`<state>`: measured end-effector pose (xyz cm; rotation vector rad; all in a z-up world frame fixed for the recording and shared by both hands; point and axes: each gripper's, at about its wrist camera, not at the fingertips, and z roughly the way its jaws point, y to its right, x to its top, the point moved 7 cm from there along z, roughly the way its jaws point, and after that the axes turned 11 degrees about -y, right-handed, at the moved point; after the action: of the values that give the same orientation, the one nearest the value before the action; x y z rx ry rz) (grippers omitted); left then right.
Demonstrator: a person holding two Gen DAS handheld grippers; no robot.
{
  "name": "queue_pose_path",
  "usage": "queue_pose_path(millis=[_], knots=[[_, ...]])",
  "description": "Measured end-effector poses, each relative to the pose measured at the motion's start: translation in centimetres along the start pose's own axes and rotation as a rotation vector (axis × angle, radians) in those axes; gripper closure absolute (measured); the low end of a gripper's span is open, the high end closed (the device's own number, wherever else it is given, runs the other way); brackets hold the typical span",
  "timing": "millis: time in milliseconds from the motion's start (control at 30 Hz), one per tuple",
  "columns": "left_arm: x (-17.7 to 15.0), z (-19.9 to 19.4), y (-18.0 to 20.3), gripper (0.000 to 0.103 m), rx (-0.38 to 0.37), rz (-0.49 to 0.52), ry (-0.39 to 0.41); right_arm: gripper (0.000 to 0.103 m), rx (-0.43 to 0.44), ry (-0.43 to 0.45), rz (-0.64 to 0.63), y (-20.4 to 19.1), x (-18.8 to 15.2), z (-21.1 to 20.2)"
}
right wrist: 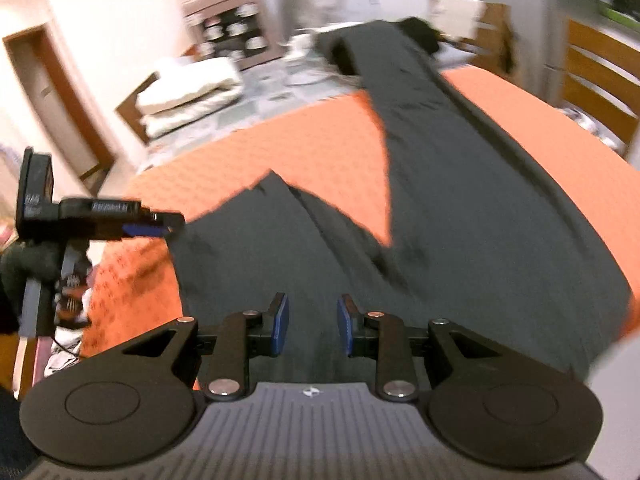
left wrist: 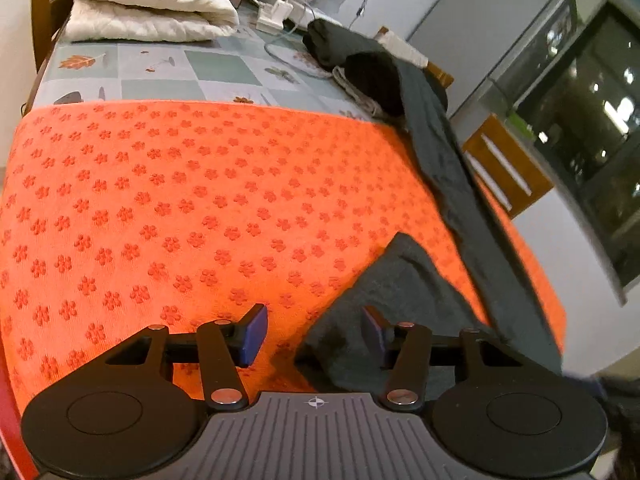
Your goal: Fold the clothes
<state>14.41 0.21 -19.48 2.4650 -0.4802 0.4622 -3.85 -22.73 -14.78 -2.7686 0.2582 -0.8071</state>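
A dark grey garment [left wrist: 400,280] lies on the orange flower-print mat [left wrist: 180,200], with one long leg stretching to the table's far end. My left gripper [left wrist: 314,334] is open over the garment's near-left corner; its right finger [left wrist: 372,336] is above the cloth and its left finger [left wrist: 256,332] is above bare mat. In the right wrist view the garment [right wrist: 460,200] spreads wide over the mat [right wrist: 260,152], folded into a V. My right gripper [right wrist: 313,322] hovers open above it, nothing between the pads. The left gripper [right wrist: 168,226] shows at the cloth's left corner.
A folded white quilt [left wrist: 152,4] sits at the far left of the leaf-print tablecloth [left wrist: 160,68]. White cables and a plug [left wrist: 276,14] and a black bundle [left wrist: 376,80] lie at the far end. Wooden chairs [left wrist: 504,164] [right wrist: 600,80] stand along the right side.
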Motion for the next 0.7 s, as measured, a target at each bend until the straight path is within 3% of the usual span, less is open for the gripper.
queue_pose_path(millis=[267,433,500,633,667,700], knots=[[-0.6,-0.5,0.0,0.049,0.013,-0.036,0.042,0.072,0.141,-0.077,-0.086,-0.1,10.2,7.0],[-1.2,0.3,1.0,0.051,0.025,0.002,0.034,0.072,0.197,-0.152,-0.129,-0.8,13.9,11.9],[-1.5,0.8,1.3,0.058,0.033,0.009,0.019,0.071,0.204,-0.183,-0.155,-1.2,14.6,13.5],[-2.1,1.2,1.6,0.061,0.058,0.012,0.020,0.070,0.221,-0.245,-0.192,-1.9,14.6,16.1],[-2.1,1.1,1.5,0.066,0.065,0.008,0.023,0.070,0.227,-0.258,-0.180,-1.8,14.5,16.7],[-2.1,1.1,1.4,0.080,0.068,0.000,0.028,0.074,0.238,-0.250,-0.162,-1.6,14.6,16.8]])
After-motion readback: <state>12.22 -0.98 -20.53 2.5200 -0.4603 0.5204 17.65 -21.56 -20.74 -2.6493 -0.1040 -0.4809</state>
